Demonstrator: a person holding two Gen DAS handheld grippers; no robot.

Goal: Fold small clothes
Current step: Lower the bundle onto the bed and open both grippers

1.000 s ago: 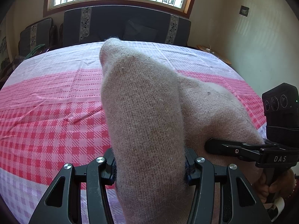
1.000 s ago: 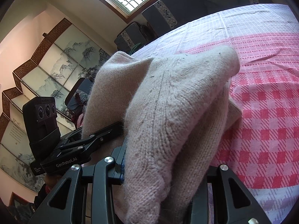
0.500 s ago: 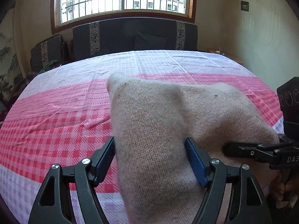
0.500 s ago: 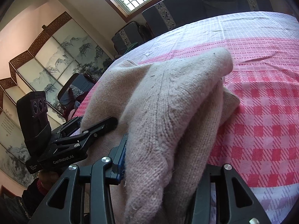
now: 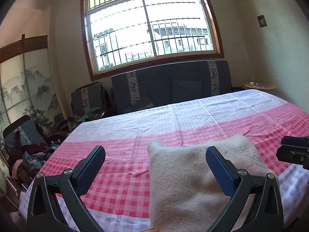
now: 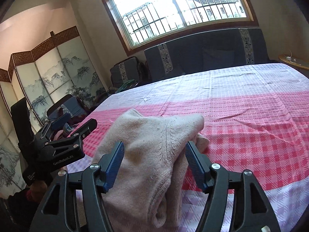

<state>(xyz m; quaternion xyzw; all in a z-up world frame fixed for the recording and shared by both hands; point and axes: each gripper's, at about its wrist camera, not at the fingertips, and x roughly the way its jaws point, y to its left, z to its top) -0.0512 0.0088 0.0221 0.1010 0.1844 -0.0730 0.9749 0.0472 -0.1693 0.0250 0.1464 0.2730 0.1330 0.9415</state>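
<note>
L gripper (image 5: pixel 155 160): my jaws wide apart and opening, nothing pinched. Beige knit garment (image 5: pixel 195 176) lies on the pink/lilac checked cloth (image 5: pixel 119 185), from center to 5 o'clock in the left wrist view. My right-side finger (image 5: pixel 220 172) is in front of the knit; can't tell if it touches. Left-side finger (image 5: pixel 90 166) is over bare cloth at 8 o'clock, well apart from the knit.

R gripper (image 6: pixel 154 160): jaws opening too, the folded knit bunched between them. In the right wrist view the garment runs from 12 o'clock of the jaws down to 6 o'clock at frame bottom, in stacked layers. Left pad (image 6: pixel 115 166) is close against the fabric, right pad (image 6: pixel 194 164) just beside it; looks like no squeeze, fabric slack. Contact at the pads is hard to tell.

The other tool shows in each view: R one at 3 o'clock in the left wrist view, L one at 9 o'clock in the right wrist view, a hand (image 6: pixel 37 188) under it.

Bkgd: barred window (image 5: pixel 148 23) at 12, dark sofa (image 5: pixel 170 89) under it, painted folding screen (image 6: pixel 52 81) at 9–10.
</note>
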